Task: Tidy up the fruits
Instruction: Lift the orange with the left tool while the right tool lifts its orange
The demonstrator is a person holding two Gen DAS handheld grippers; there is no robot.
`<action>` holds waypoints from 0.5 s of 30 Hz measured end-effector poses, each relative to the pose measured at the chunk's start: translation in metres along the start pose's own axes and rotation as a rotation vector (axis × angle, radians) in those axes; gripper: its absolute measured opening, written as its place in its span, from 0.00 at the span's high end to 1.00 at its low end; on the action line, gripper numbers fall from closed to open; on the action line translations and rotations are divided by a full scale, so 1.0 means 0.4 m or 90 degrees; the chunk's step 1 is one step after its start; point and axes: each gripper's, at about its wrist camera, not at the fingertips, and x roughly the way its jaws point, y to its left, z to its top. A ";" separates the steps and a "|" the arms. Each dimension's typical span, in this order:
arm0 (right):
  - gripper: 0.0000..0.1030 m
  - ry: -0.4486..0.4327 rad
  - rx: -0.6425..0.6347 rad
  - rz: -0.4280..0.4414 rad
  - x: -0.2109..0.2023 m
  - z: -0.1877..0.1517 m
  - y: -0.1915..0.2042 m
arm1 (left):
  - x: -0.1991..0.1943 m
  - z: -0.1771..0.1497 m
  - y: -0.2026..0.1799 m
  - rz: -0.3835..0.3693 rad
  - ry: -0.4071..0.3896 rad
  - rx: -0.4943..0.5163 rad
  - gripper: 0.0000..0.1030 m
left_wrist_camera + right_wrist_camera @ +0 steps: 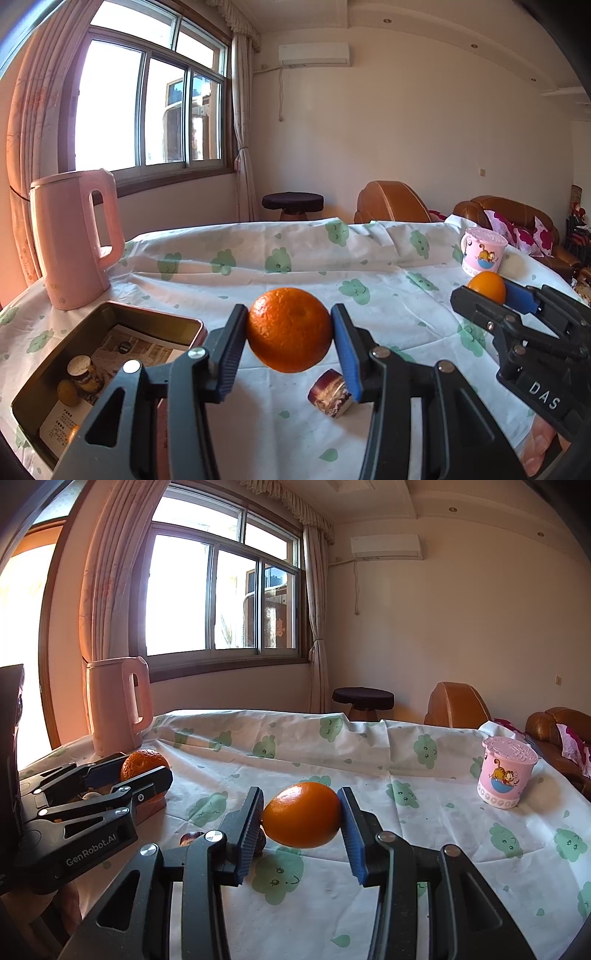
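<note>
Mandarin [289, 329] pinched btwn left gripper [289, 345] pads; orange [302, 815] btwn right gripper [301, 829] pads.

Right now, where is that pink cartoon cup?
The pink cartoon cup stands upright at the table's far right, behind the right gripper and its orange.

Two close wrist views, window-facing

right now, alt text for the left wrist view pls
The left gripper clamps a round orange fruit above a white cloth with green cloud prints. A rectangular metal tray and pink kettle sit left.
</note>
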 end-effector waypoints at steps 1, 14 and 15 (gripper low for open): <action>0.58 -0.002 -0.001 -0.001 -0.001 0.000 0.001 | -0.003 0.000 0.002 0.001 -0.001 0.000 0.54; 0.58 -0.035 -0.016 -0.012 -0.023 -0.001 0.009 | -0.026 -0.002 0.004 0.014 -0.024 0.003 0.54; 0.58 -0.037 -0.017 -0.012 -0.024 0.000 0.010 | -0.028 -0.002 0.005 0.015 -0.025 0.002 0.54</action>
